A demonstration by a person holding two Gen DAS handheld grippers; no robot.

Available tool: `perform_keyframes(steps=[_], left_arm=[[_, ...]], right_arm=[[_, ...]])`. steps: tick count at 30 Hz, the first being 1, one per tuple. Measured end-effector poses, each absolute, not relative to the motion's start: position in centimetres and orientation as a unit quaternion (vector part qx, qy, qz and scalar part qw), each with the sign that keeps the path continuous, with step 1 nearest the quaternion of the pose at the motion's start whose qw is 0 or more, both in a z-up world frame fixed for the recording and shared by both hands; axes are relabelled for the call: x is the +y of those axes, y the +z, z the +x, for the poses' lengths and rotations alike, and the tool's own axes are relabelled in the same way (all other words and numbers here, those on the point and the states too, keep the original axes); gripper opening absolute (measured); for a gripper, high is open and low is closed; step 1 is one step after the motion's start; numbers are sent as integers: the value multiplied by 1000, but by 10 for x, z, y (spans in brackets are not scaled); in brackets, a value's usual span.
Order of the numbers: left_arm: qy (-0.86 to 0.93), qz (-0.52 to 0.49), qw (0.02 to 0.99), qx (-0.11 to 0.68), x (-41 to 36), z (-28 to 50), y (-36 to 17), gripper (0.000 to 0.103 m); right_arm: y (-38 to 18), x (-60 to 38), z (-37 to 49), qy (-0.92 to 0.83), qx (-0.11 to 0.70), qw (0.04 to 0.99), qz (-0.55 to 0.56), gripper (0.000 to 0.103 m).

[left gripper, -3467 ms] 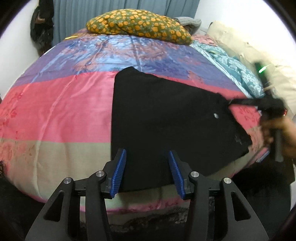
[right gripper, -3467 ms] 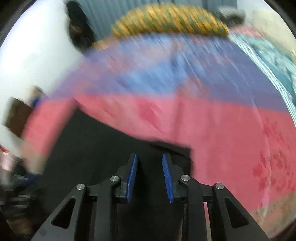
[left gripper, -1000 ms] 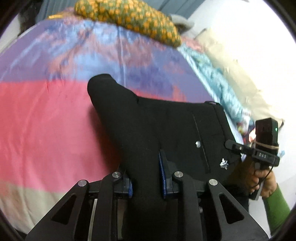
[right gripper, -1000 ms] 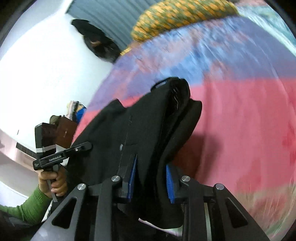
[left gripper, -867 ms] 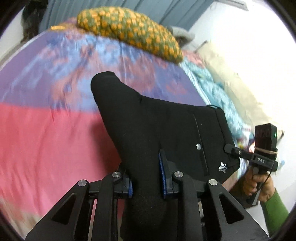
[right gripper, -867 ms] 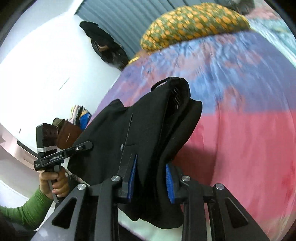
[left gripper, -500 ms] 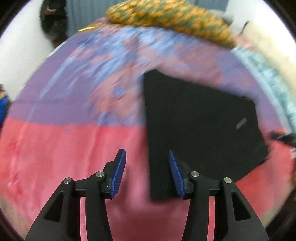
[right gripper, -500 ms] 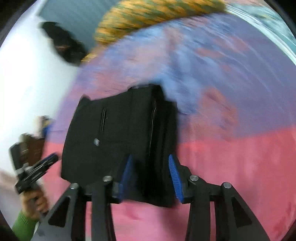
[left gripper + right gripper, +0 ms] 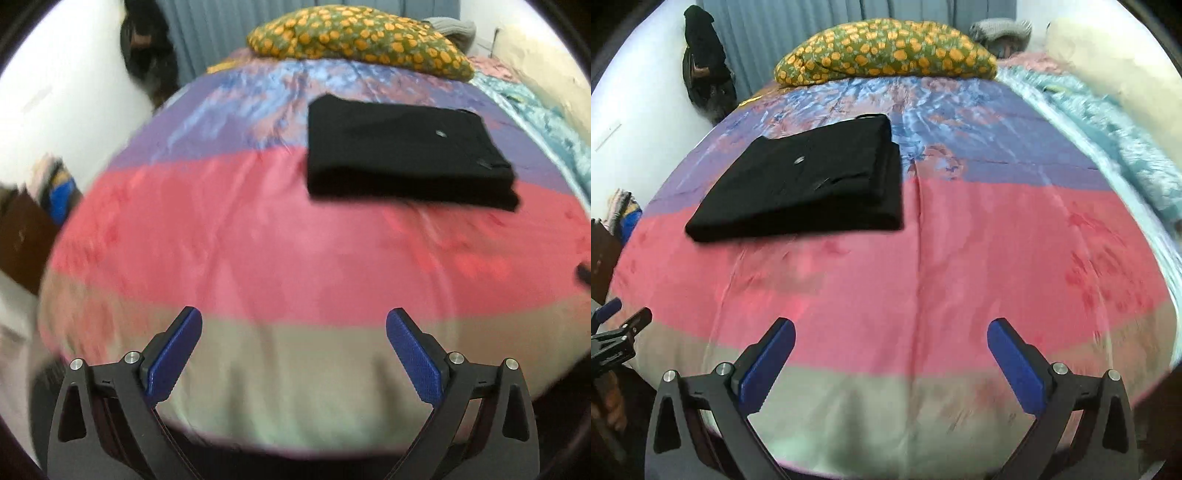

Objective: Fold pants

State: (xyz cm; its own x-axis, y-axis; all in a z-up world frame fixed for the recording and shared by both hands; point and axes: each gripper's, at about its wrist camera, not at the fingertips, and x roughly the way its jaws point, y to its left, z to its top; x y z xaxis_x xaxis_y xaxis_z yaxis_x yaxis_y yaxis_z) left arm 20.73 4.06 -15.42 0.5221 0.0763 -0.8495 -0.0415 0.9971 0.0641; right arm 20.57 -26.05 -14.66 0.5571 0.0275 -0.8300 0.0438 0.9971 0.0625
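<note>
Both grippers, left [image 9: 294, 326] and right [image 9: 891, 339], have just been opening their jaws wide, with nothing between them. One folded black pants [image 9: 812, 184] is lying well ahead on the bedspread [image 9: 960, 258], apart from both. One pillow [image 9: 886, 51] is sitting behind; edges are looking blurred

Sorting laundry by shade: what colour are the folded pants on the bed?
Black; the folded pants show best in the right wrist view.
</note>
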Motion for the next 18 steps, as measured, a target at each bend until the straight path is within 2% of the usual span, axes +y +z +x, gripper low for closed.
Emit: perform_keyframes(steps=[7, 18], left_arm=[[29, 20, 887, 461, 17, 146, -128, 100], [30, 25, 898, 437, 20, 96, -102, 100]], right_arm=[[-132, -204, 122, -14, 430, 902, 9, 103], [-102, -183, 56, -21, 406, 914, 1, 103]])
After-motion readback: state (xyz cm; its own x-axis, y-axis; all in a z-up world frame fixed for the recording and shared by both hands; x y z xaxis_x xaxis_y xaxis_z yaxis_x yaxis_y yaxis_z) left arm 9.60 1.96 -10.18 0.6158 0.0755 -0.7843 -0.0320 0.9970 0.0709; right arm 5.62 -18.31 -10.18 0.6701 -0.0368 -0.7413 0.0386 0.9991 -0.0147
